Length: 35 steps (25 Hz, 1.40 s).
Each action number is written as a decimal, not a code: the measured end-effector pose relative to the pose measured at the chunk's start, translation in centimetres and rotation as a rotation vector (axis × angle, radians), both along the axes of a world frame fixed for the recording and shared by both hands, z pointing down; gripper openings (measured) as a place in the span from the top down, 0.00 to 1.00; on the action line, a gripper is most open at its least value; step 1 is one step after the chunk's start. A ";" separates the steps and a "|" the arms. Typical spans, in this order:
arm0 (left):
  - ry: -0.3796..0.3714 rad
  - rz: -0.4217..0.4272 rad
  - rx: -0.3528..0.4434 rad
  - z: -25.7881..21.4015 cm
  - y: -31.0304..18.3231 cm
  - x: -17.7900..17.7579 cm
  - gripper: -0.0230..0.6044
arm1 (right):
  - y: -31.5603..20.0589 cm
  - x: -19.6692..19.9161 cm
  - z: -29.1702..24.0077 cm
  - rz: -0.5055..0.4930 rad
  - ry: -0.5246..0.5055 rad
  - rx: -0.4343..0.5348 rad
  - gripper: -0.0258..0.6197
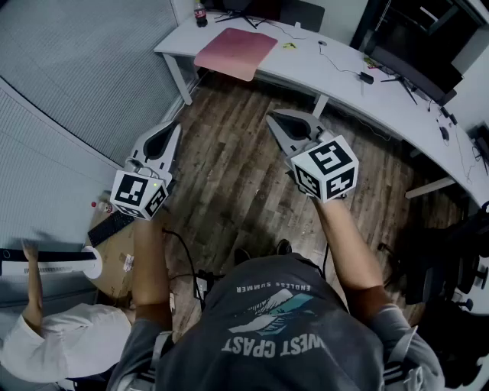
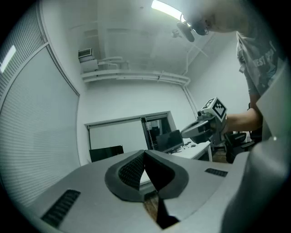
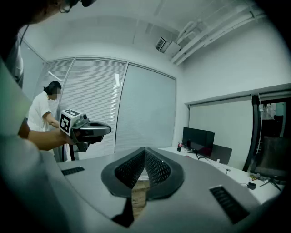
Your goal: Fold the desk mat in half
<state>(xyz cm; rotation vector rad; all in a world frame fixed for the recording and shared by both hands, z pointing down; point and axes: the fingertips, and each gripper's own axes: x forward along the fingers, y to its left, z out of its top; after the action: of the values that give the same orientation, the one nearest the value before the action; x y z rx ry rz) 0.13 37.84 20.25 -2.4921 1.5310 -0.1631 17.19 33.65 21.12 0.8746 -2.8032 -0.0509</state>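
Observation:
The pink desk mat (image 1: 235,52) lies flat on the white desk (image 1: 306,72) at the far side of the room, with one edge hanging over the desk's front. I stand back from it on the wooden floor. My left gripper (image 1: 176,125) and my right gripper (image 1: 270,116) are raised side by side, pointing toward the desk and well short of the mat. In the left gripper view the jaws (image 2: 144,153) meet with nothing between them. The right gripper's jaws (image 3: 144,149) are shut and empty too.
A dark bottle (image 1: 200,14) stands at the desk's left end. Monitors (image 1: 416,57) and cables sit along the desk's right part. Blind-covered glass walls run along the left. A person in white (image 1: 46,336) stands at lower left beside a cardboard box (image 1: 116,263). An office chair (image 1: 451,267) is at right.

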 end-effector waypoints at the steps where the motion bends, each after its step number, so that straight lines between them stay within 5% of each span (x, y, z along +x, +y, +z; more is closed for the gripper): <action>1: 0.003 0.000 0.000 0.0 0.0 -0.1 0.94 | 0.1 -0.2 0.0 0.000 0.000 0.001 0.92; 24: 0.032 0.030 0.004 1.4 -1.8 -3.8 0.94 | -1.2 -3.2 1.2 0.026 0.007 0.008 0.92; 35: 0.016 -0.007 -0.051 3.2 -7.7 -4.1 0.94 | -8.8 -3.2 3.0 0.008 -0.002 -0.020 0.92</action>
<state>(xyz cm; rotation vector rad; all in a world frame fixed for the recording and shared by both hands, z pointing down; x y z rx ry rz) -3.97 30.14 23.47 -2.5330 1.5611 -0.1863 13.97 24.83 24.12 0.8819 -2.7968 -0.0203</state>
